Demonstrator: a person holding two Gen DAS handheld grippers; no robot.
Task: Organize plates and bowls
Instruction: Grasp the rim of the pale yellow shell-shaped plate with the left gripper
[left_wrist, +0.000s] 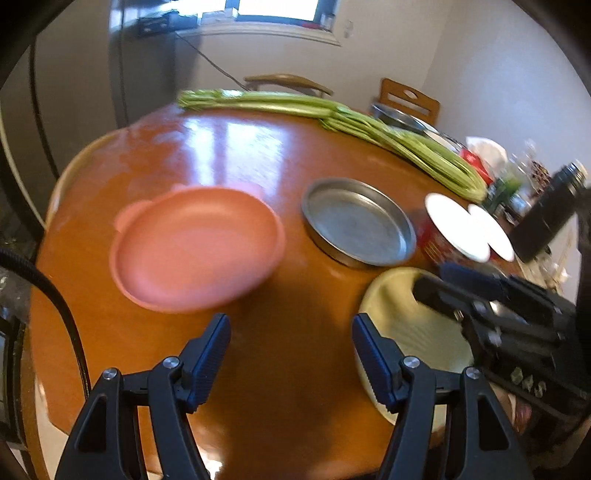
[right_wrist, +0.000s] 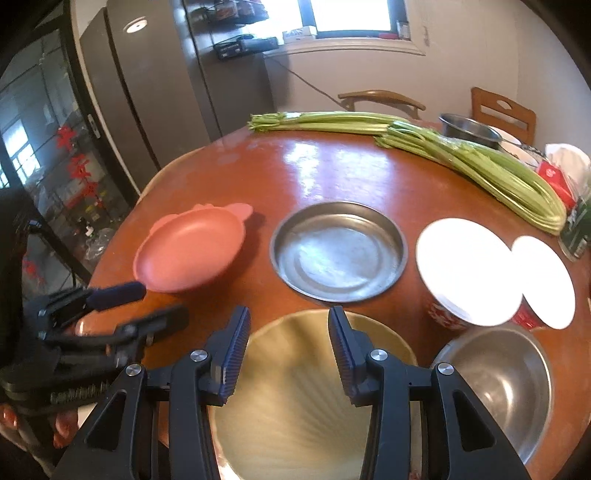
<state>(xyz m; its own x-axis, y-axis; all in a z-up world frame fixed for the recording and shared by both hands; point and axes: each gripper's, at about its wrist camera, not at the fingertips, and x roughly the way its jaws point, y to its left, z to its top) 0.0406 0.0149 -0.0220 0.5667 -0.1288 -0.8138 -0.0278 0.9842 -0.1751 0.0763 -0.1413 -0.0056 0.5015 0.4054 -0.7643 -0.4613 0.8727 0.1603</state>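
Wooden table (right_wrist: 229, 177) has the pink plate (right_wrist: 188, 249) left of the steel plate (right_wrist: 338, 251), yellow bowl (right_wrist: 295, 398) nearest, under the empty, narrowly parted right gripper (right_wrist: 288, 354), left gripper (left_wrist: 291, 365) wide, empty.

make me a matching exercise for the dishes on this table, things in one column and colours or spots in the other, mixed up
Things:
1. eared plate
2. flat metal pan
3. ribbed bowl
4. celery

Descriptions:
A. pale yellow, under the right gripper
B. green, along the table's far edge
C. pink, leftmost dish
D. grey, in the middle of the row

Pairs: 1-C, 2-D, 3-A, 4-B
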